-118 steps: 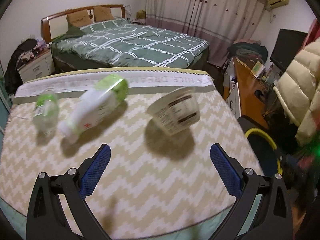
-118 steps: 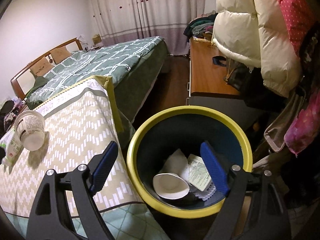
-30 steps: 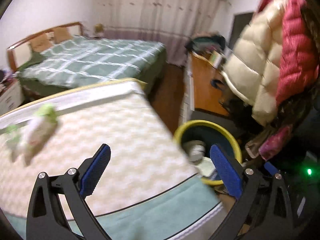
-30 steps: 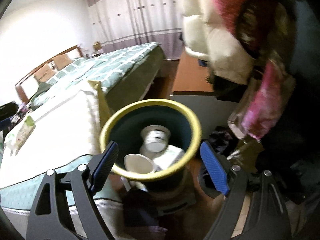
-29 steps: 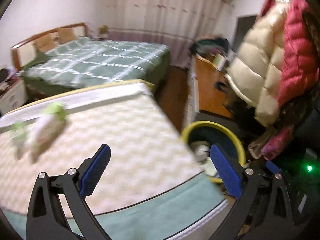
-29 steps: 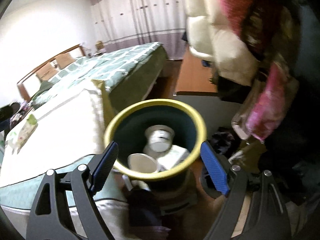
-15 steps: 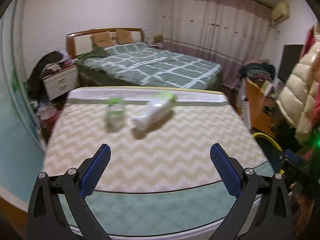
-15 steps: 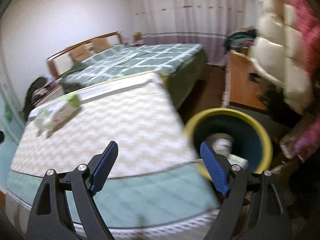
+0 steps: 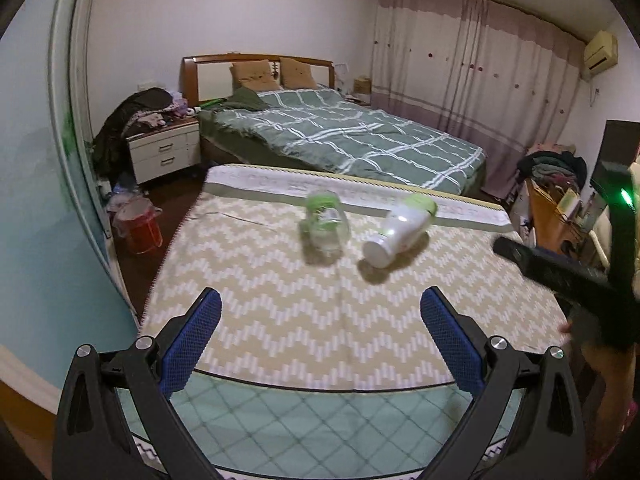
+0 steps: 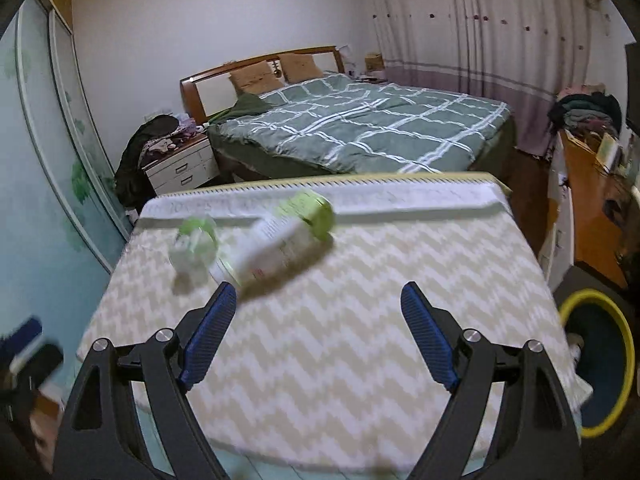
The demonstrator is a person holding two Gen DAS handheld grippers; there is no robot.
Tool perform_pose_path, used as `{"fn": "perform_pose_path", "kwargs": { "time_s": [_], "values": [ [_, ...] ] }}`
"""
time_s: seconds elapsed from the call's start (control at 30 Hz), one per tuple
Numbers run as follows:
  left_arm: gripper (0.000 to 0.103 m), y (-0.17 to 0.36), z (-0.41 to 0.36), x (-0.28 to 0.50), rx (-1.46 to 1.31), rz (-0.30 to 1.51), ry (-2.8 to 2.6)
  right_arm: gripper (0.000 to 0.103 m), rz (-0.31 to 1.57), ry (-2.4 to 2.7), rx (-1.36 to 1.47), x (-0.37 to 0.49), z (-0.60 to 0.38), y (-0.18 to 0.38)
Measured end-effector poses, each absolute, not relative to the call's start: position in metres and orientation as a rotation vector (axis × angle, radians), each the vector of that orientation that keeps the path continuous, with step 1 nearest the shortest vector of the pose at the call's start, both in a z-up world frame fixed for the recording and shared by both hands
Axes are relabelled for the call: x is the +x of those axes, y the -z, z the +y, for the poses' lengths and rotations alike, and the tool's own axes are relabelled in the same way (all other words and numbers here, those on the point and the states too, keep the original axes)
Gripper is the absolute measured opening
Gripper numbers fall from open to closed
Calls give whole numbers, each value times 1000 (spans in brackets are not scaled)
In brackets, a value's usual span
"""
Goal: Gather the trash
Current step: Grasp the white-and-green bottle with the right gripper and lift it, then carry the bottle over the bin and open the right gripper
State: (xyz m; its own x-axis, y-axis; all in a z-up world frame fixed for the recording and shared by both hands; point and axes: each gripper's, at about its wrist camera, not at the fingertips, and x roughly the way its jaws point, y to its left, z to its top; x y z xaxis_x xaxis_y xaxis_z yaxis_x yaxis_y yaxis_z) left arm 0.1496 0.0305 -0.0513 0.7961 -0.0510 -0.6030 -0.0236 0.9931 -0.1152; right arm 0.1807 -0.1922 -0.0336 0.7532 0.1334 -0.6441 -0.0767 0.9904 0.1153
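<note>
Two bottles lie on the zigzag-patterned mattress. One is a small clear bottle with a green cap; the other is a white bottle with a green cap, lying on its side to the right. My left gripper hangs open over the mattress's near part, well short of both. My right gripper is open too, and the white bottle lies just beyond its left finger, with the clear bottle further left. The yellow-rimmed bin stands on the floor at the mattress's right corner.
Behind the mattress is a bed with a green checked cover, and a white nightstand piled with clothes. A red basket sits on the floor at left. A wooden desk runs along the right. A hand holds the right gripper's black frame.
Both views have swung left, away from the bin and onto the mattress with the two bottles. The cup that lay on the mattress earlier went into the bin. Both grippers stayed open.
</note>
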Motion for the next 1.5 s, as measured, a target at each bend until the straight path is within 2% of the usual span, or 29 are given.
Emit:
{"fn": "perform_pose_path", "kwargs": {
  "time_s": [0.4, 0.77, 0.87, 0.9, 0.93, 1.07, 1.5],
  "values": [
    [98, 59, 58, 151, -141, 652, -15, 80, 886, 17, 127, 307, -154, 68],
    [98, 68, 66, 154, -154, 673, 6, 80, 1011, 62, 175, 352, -142, 95],
    [98, 69, 66, 153, -154, 674, 5, 80, 1021, 73, 129, 356, -135, 100],
    [98, 69, 66, 153, -154, 674, 3, 78, 1029, 71, 118, 357, -133, 102],
    [98, 69, 66, 153, -154, 673, 3, 69, 1036, 69, 110, 357, -133, 105],
    [98, 68, 64, 153, -149, 670, 3, 60, 1027, 31, 93, 348, -140, 108],
    [98, 68, 36, 158, -119, 680, 38, 51, 909, -83, 168, 246, -214, 73]
  ]
}}
